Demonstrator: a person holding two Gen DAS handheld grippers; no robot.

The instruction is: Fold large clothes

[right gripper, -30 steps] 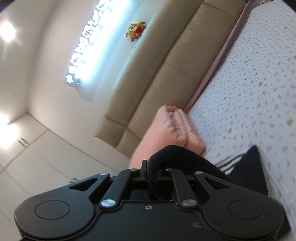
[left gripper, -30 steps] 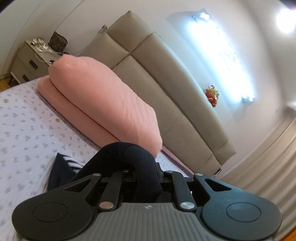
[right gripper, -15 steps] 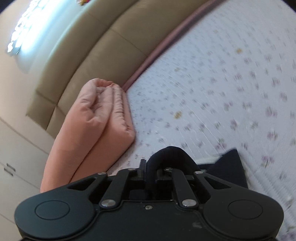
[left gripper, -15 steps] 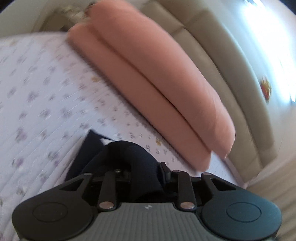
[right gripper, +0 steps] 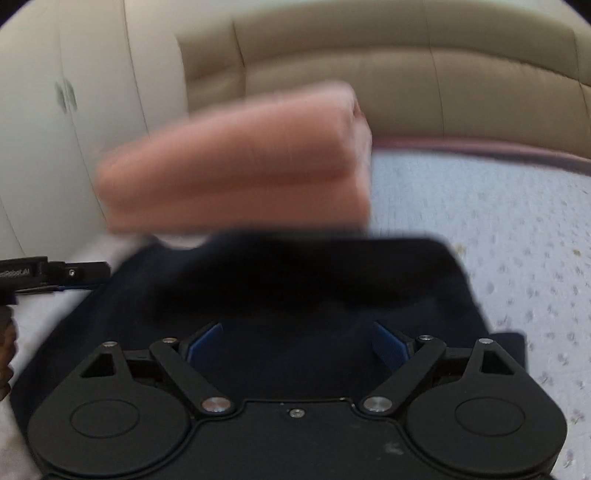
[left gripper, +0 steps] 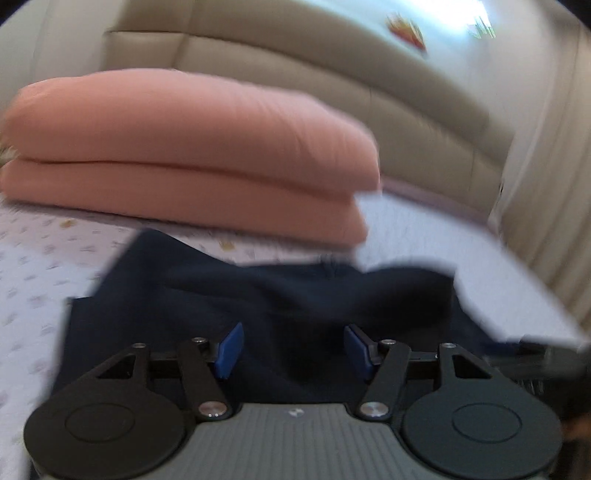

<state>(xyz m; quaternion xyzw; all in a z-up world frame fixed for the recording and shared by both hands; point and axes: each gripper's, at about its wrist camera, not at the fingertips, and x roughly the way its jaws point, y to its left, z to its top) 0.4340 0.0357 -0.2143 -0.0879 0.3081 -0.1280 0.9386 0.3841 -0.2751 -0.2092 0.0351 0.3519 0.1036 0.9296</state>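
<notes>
Bed (left gripper: 44, 266): quilted pale sheet with a small floral print.
Headboard (right gripper: 406, 74): padded beige panels, far side.
Duvet (left gripper: 184, 147): pink, folded into two soft layers, far left.
Garment (left gripper: 295, 295): dark navy cloth, lying near on the sheet.
Left gripper (left gripper: 293, 349): jaws opening, blue pads clear of the cloth between them.
Right gripper (right gripper: 295, 345): jaws opening wide, over the garment.

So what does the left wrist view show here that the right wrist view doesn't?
Left wrist only: a red and yellow toy above the headboard, and pale curtains at the right edge.
Right wrist only: white cupboard doors, and the left gripper seen from the side.
Both: the dark navy garment on the flowered bedsheet, the folded pink quilt and the beige headboard.
</notes>
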